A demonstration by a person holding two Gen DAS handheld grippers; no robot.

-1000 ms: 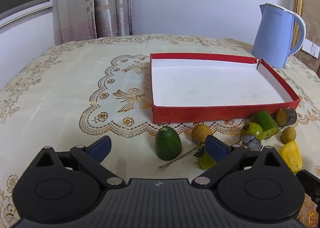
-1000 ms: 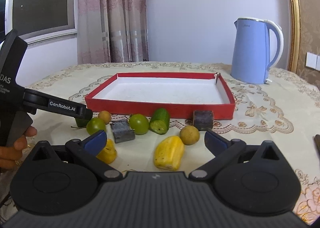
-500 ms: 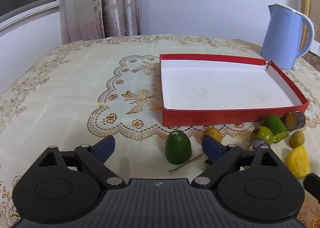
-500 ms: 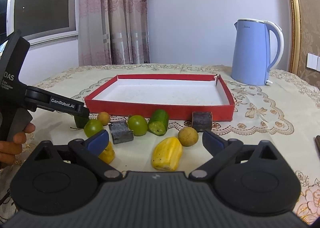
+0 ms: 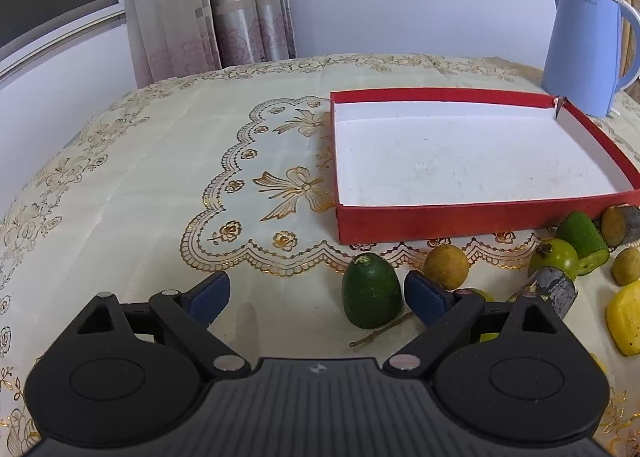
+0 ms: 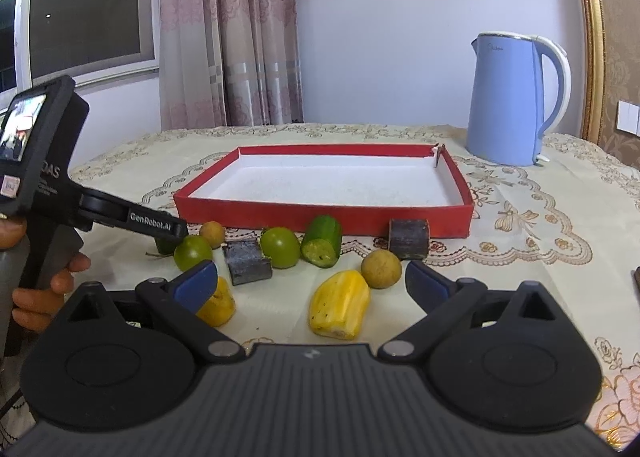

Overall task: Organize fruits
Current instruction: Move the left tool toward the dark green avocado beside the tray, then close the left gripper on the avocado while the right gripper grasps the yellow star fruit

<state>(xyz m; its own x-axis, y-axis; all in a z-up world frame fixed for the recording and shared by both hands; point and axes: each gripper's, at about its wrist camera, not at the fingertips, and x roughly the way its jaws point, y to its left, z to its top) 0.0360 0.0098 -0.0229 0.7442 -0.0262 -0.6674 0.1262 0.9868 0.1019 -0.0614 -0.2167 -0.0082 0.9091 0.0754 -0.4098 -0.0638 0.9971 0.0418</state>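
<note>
While bare tabletop (image 5: 140, 185) spreads ahead-left of my left gripper (image 5: 316, 295), its fingers stand wide, holding nothing, the dark green fruit (image 5: 372, 291) between them. My right gripper (image 6: 310, 285) gapes equally, yellow fruit (image 6: 340, 309) between, red tray (image 6: 320, 213) beyond.

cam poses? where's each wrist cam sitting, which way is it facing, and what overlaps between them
Left wrist: low over the tablecloth at the fruit row's left end, facing the red tray and dark green fruit; shows its own open left gripper.
Right wrist: low at the table's near edge, facing the tray's long side; shows its own open right gripper, plus the left gripper and hand.
Shared: tray, blue kettle, fruit row.
</note>
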